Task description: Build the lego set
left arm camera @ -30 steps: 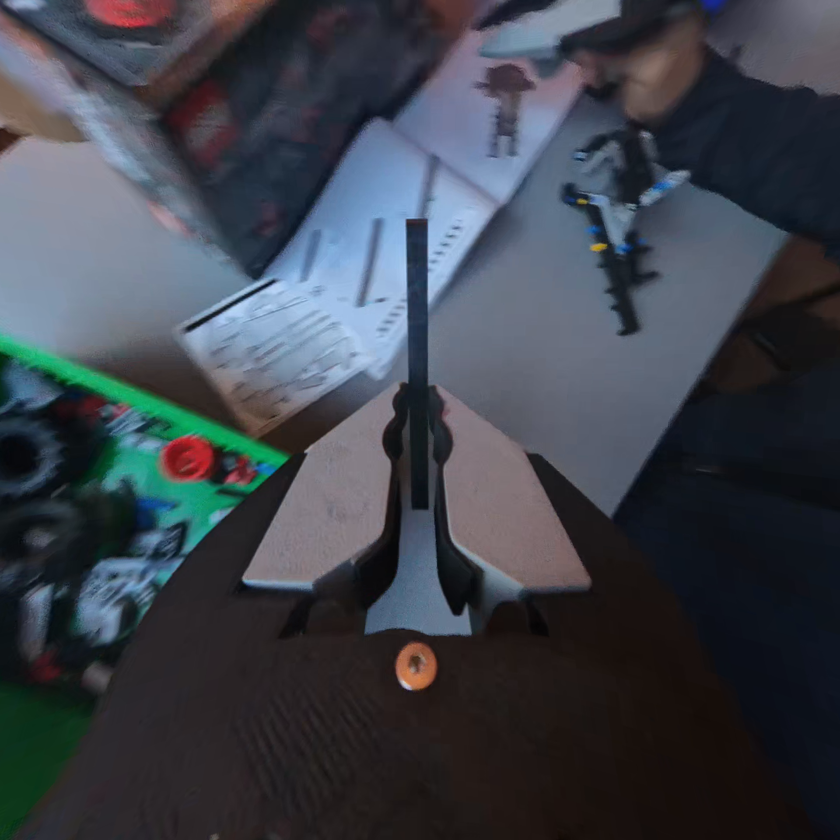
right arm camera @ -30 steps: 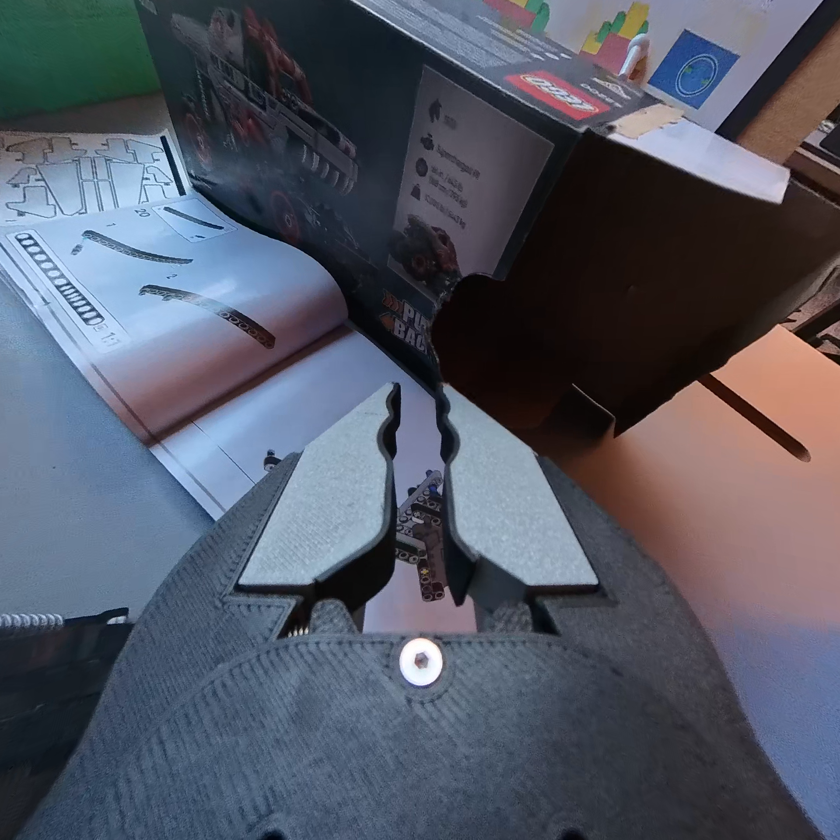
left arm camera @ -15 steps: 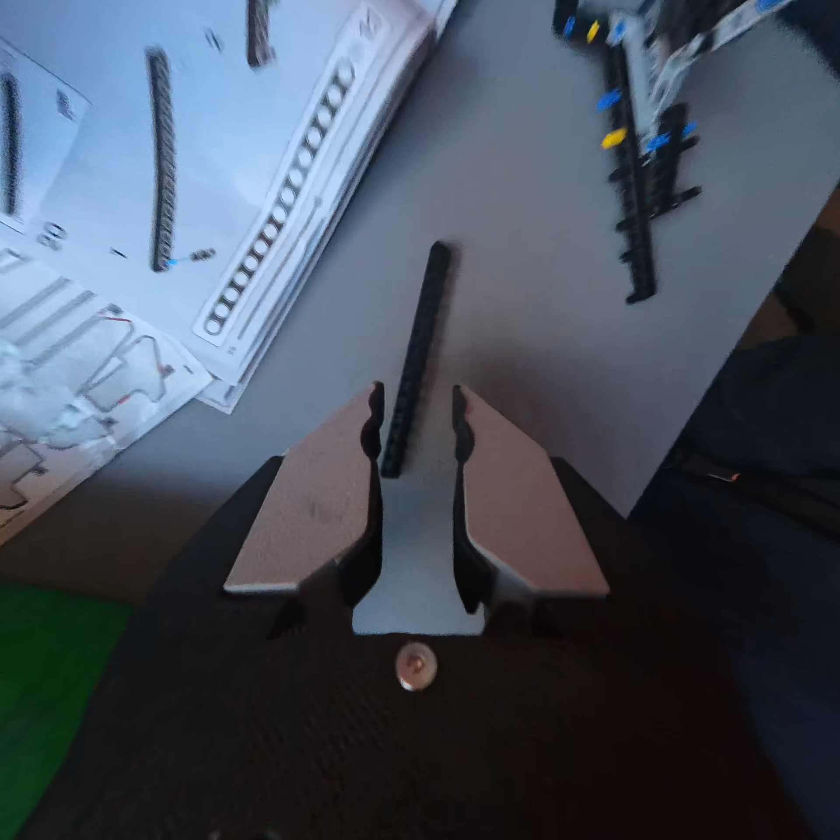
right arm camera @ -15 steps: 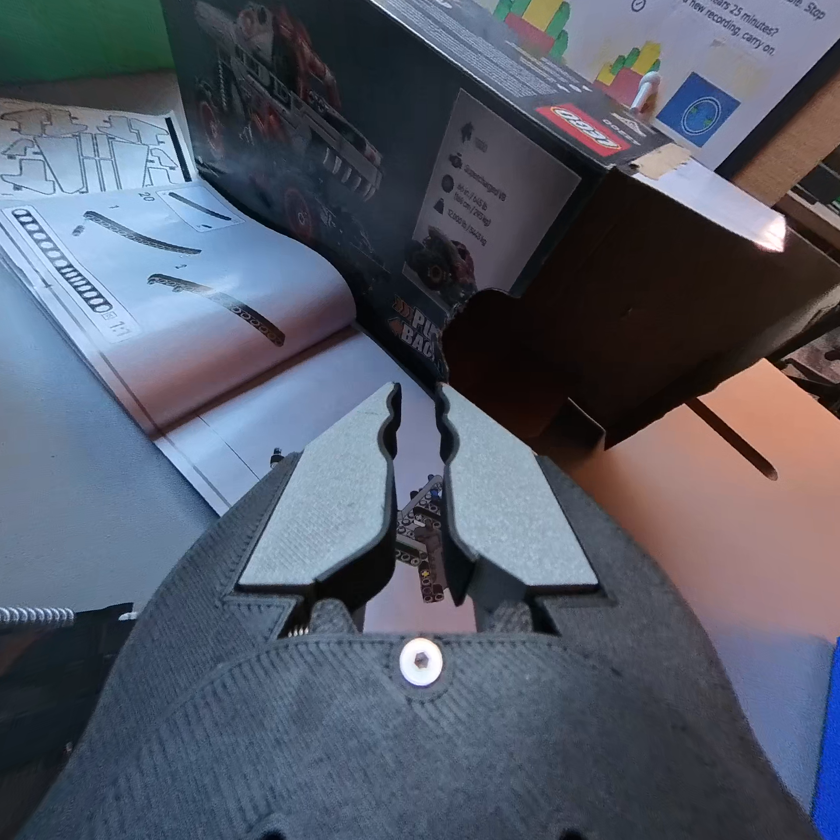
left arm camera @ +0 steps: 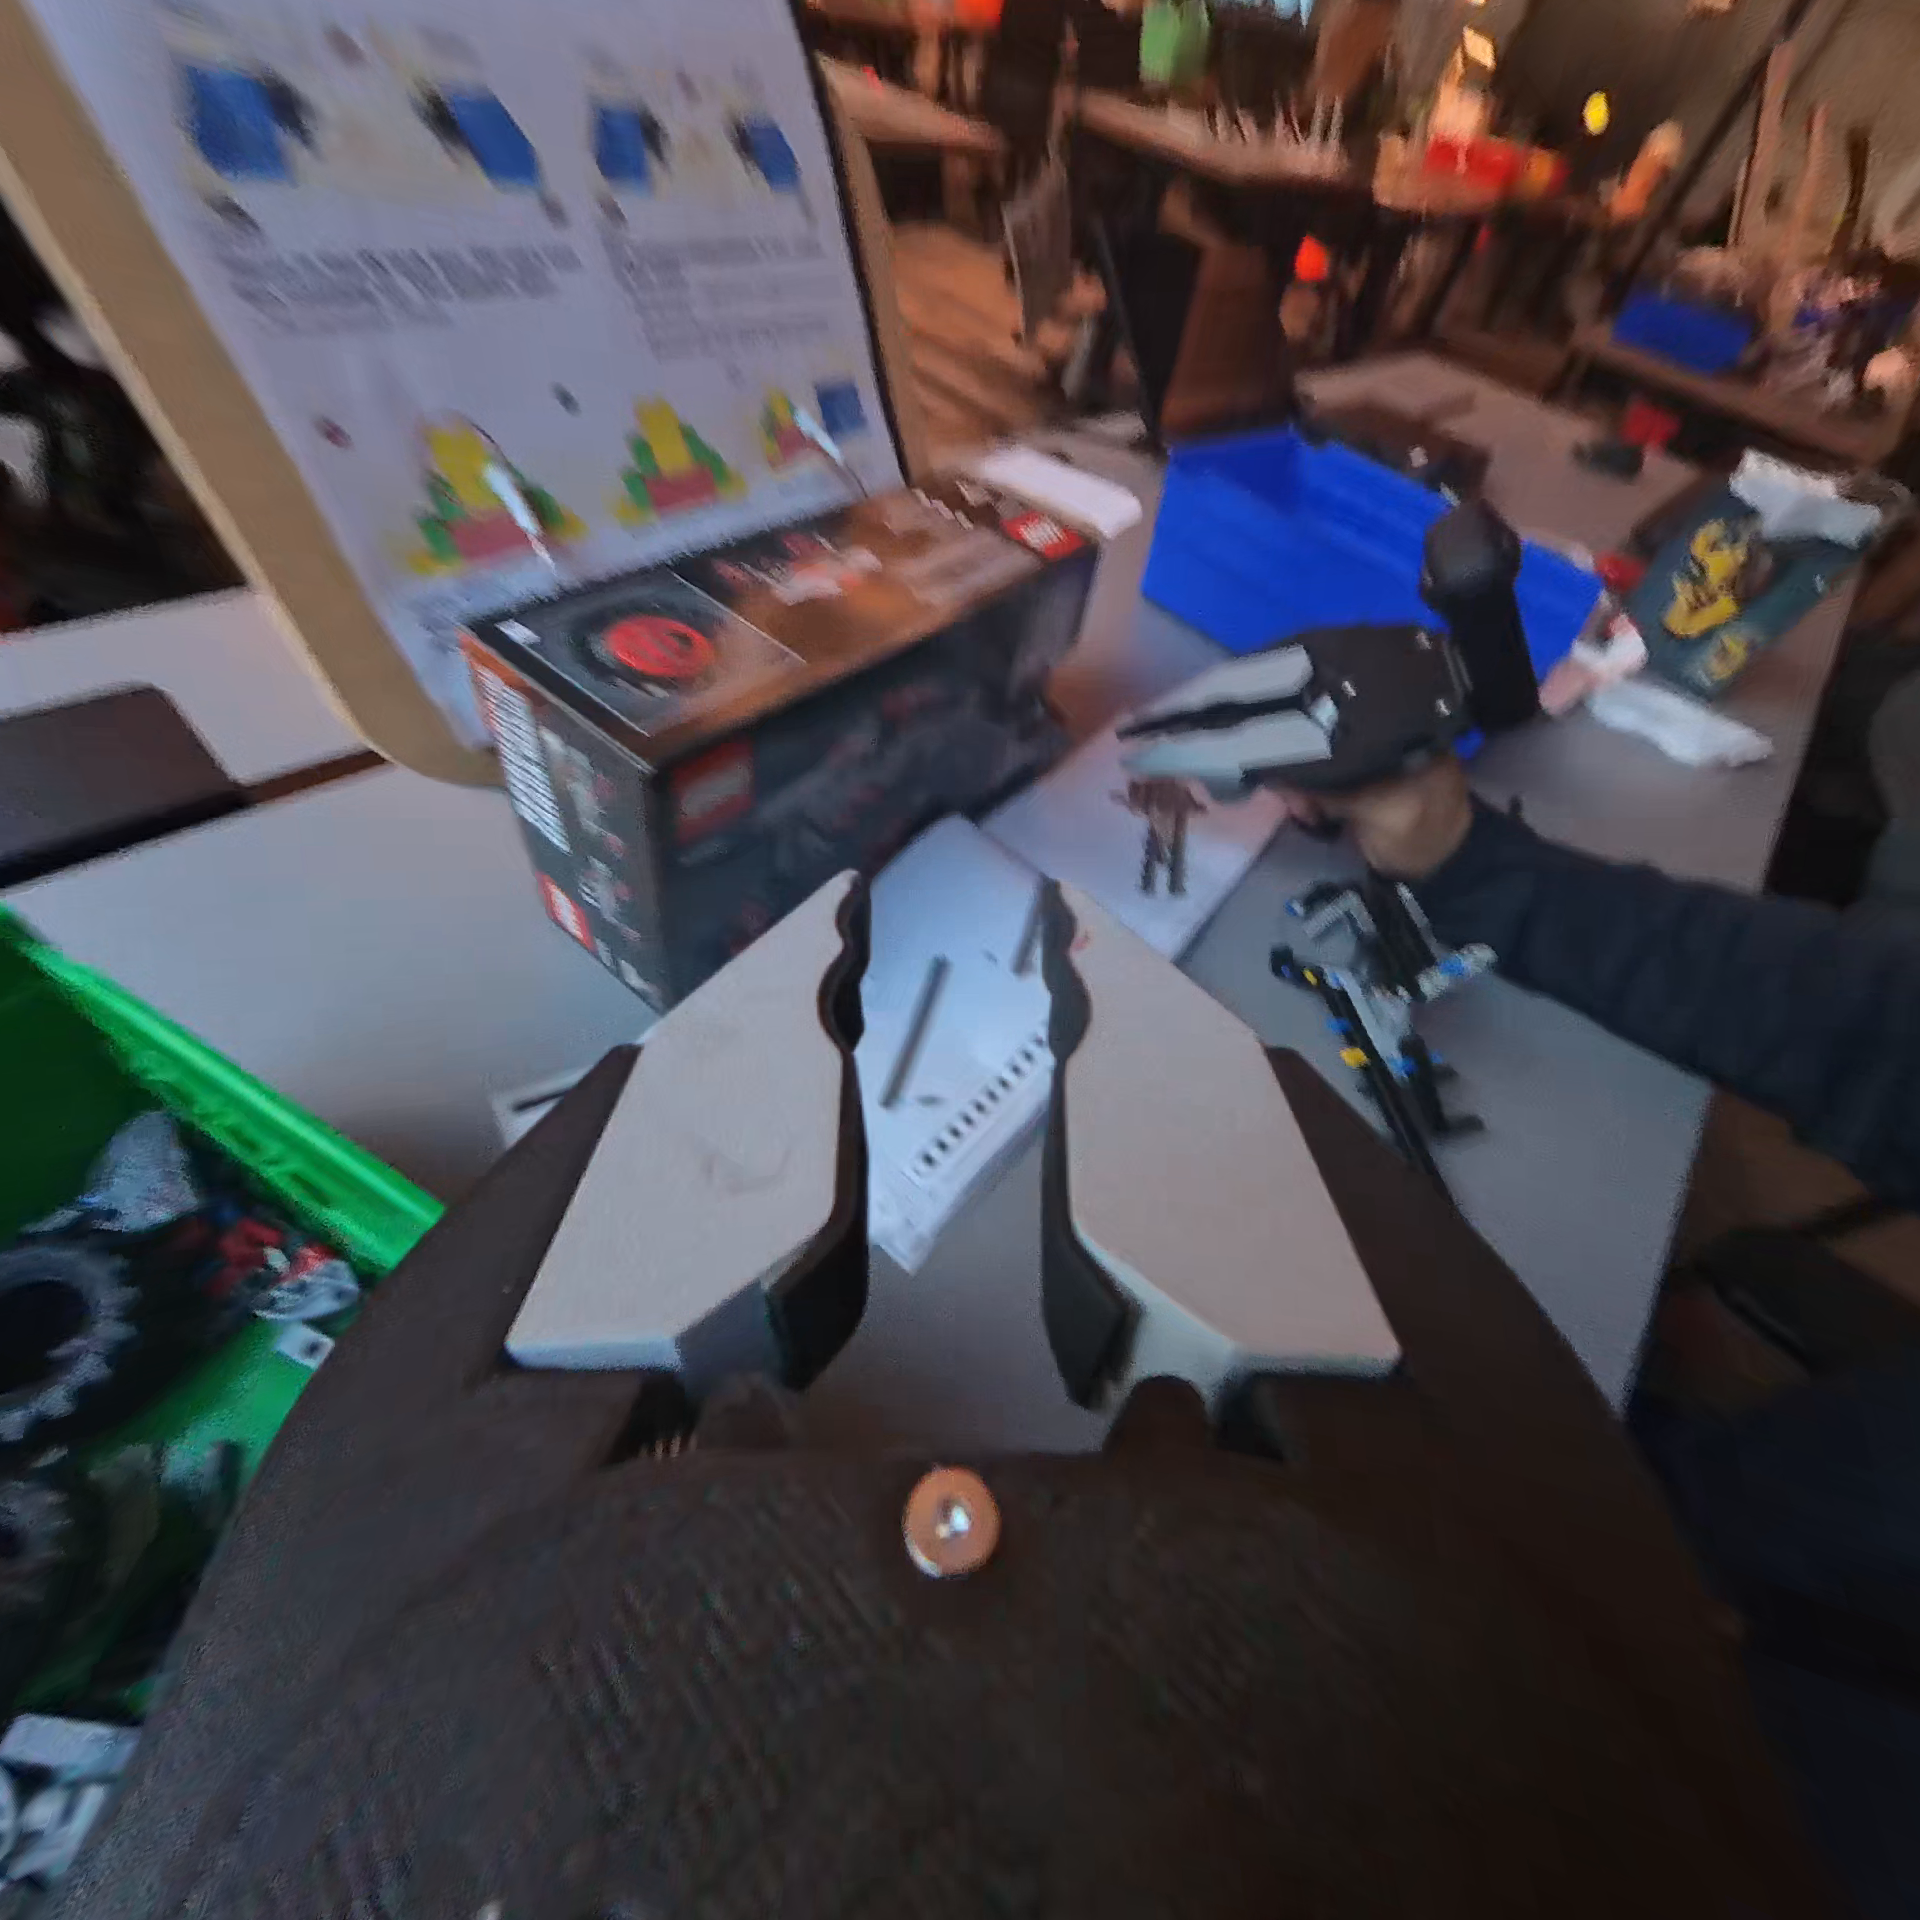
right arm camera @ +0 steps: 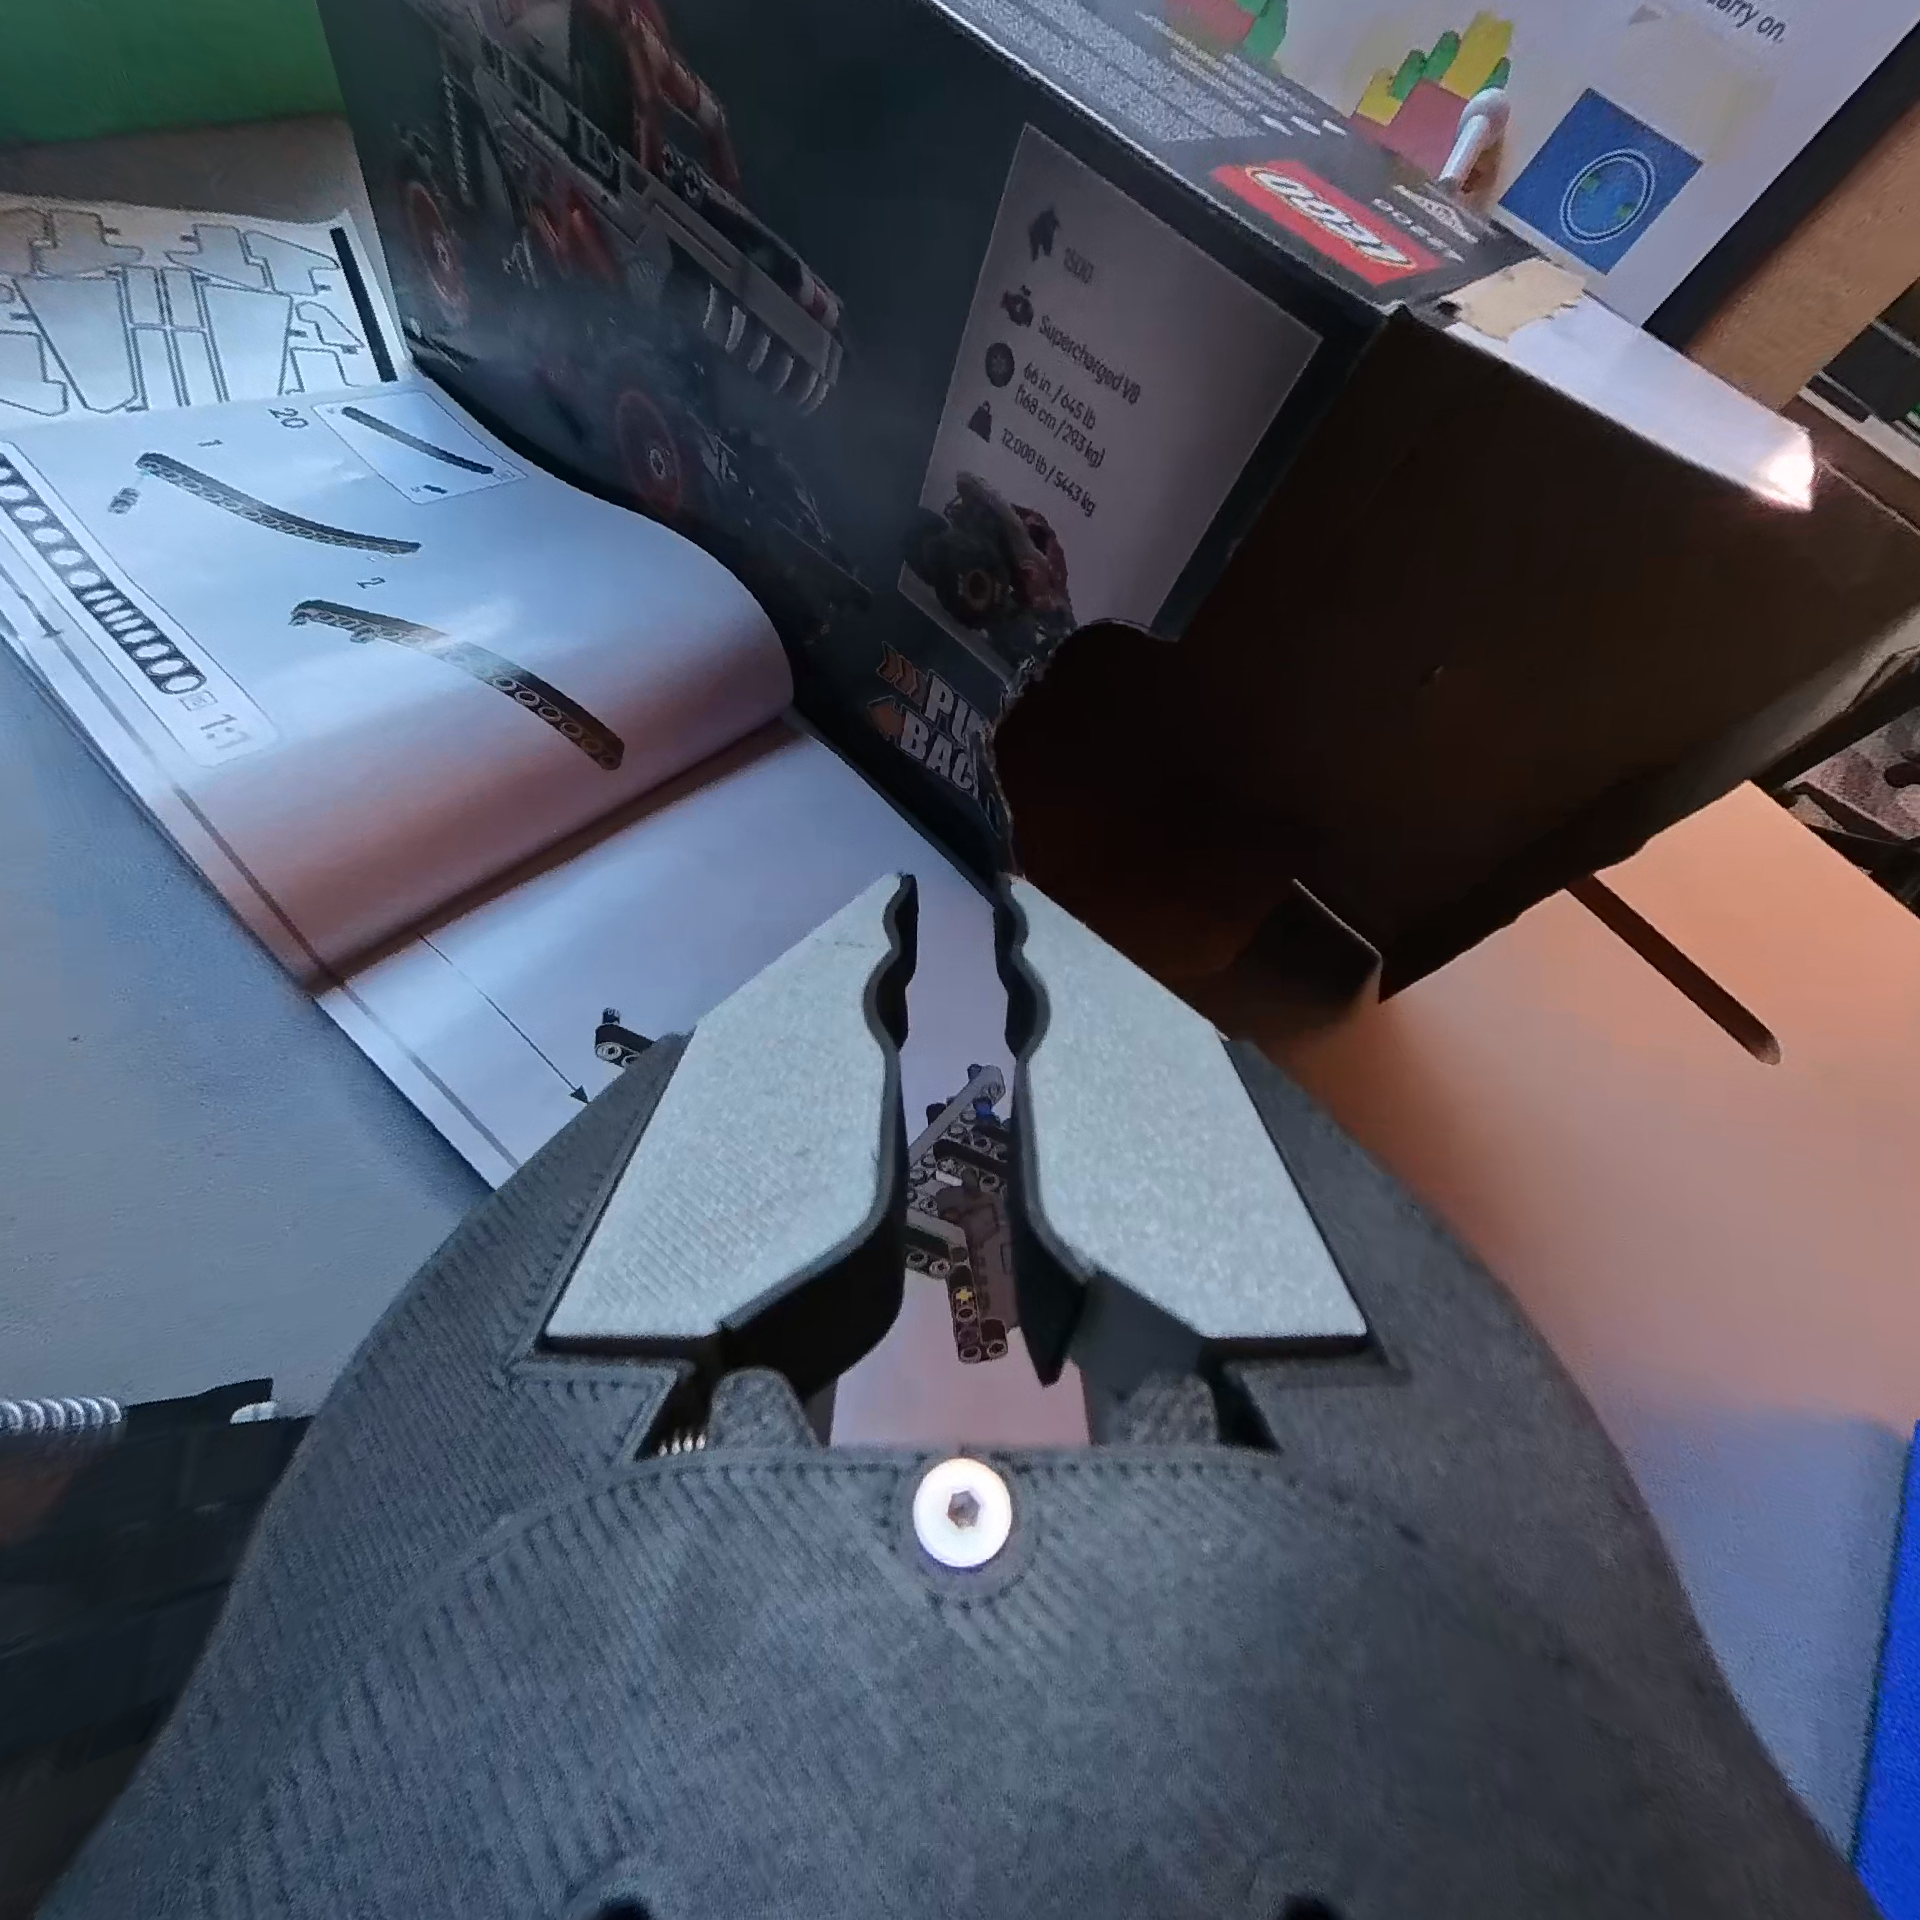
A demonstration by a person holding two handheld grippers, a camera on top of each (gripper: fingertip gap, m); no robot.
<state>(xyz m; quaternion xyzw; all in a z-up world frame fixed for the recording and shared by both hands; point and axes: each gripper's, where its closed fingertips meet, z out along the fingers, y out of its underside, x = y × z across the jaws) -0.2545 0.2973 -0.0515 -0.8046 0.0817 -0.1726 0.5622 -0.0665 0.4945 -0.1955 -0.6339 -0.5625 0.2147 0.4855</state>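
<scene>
My left gripper (left arm camera: 948, 935) is open and empty, held above the grey table (left arm camera: 1538, 1164). The open instruction booklet (left arm camera: 966, 1049) shows between its fingers. A part-built black and grey Lego assembly (left arm camera: 1371, 997) with blue and yellow pins lies on the table to the right. My right gripper (right arm camera: 954, 899) is empty, its jaws a narrow gap apart, hovering over the booklet's right page (right arm camera: 623, 935). It also shows in the left wrist view (left arm camera: 1236, 717), held by a hand. The long black beam is out of view.
The dark Lego box (left arm camera: 779, 748) (right arm camera: 831, 312) stands behind the booklet. A green bin (left arm camera: 197, 1132) with tyres and loose parts is at the left. A blue bin (left arm camera: 1299, 540) sits at the back right. A dark sleeve (left arm camera: 1662, 977) crosses the right side. My right fingertips sit around 30 centimetres from my left ones.
My left gripper let the long black beam go onto the table, opened wider, then rose and tilted up. My right gripper has barely moved.
</scene>
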